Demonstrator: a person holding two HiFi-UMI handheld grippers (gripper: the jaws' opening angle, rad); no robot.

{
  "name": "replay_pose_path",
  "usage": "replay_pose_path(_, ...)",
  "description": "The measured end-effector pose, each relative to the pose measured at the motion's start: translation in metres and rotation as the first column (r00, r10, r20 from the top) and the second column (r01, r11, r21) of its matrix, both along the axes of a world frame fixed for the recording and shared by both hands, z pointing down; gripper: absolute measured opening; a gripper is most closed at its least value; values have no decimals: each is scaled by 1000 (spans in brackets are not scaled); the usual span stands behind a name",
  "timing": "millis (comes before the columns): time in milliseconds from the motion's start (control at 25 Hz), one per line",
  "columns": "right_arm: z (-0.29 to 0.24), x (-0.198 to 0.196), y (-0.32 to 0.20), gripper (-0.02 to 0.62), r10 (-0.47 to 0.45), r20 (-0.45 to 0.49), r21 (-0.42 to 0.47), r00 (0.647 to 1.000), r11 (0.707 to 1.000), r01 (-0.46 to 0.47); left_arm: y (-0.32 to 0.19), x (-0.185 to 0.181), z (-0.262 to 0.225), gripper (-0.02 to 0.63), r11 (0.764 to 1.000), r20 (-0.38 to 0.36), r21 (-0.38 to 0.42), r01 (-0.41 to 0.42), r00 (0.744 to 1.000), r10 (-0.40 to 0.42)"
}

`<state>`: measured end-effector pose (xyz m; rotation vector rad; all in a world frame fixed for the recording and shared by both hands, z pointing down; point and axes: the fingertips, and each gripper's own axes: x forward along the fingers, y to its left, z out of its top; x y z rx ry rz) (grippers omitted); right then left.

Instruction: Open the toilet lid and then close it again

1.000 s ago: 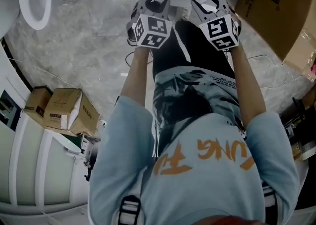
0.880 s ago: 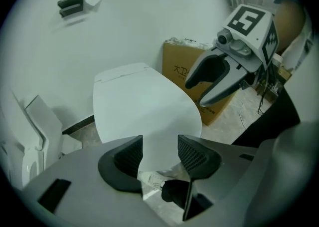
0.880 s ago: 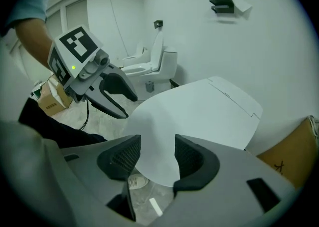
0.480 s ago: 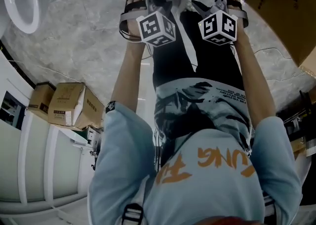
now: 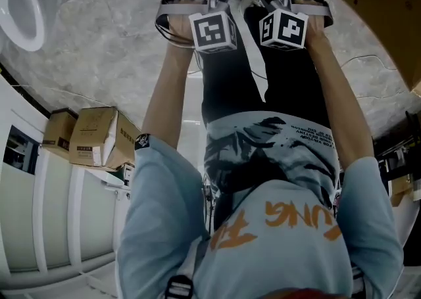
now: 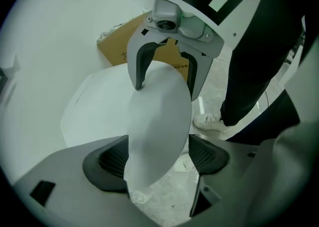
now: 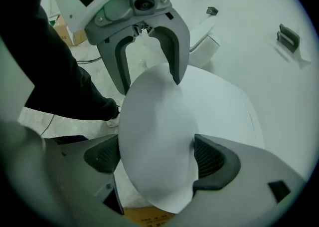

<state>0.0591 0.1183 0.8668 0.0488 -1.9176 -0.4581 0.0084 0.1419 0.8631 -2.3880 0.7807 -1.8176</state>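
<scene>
Left gripper view has the white toilet lid (image 6: 159,121) edge-on between the jaws of the left gripper (image 6: 162,156). The jaws have just been opening and stand released, not clamping the lid. Right gripper view shows the right gripper (image 7: 157,157) straddling the lid's rim the same way, its jaws just opened wide. Head view places both side by side at the lid's near edge, above the marble floor (image 5: 112,48).

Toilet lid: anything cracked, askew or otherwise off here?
Nothing stands out. The toilet lid looks whole and clean, with no crack or chip visible. The left tongs and right tongs have just been opening, each with the lid's rim between its pads, not clamped.
</scene>
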Motion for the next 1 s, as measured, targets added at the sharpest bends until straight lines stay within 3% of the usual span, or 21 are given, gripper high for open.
replay_pose_path(320, -1, 2, -1, 457, -1, -88, 30, 996, 1000, 3, -6, -6, -1, 370, 1000, -4, 13, 4, 1000, -3)
replay_pose_path(640, -30, 7, 2, 457, 72, -84, 19, 994, 997, -71, 0, -4, -25, 371, 999, -7, 34, -37, 999, 37)
replay_pose_path(800, -50, 9, 0, 457, 95, -84, 6, 992, 995, -95, 1, 9, -46, 370, 997, -53, 53, -57, 997, 59)
replay_pose_path(880, -61, 6, -2, 459, 99, -80, -2, 992, 995, -100, 1, 10, -52, 371, 993, -29, 73, -94, 995, 96)
replay_pose_path(1000, -77, 4, -2, 462, 96, -75, -12, 993, 995, -97, 0, 11, -63, 370, 992, 2, 90, -87, 996, 87)
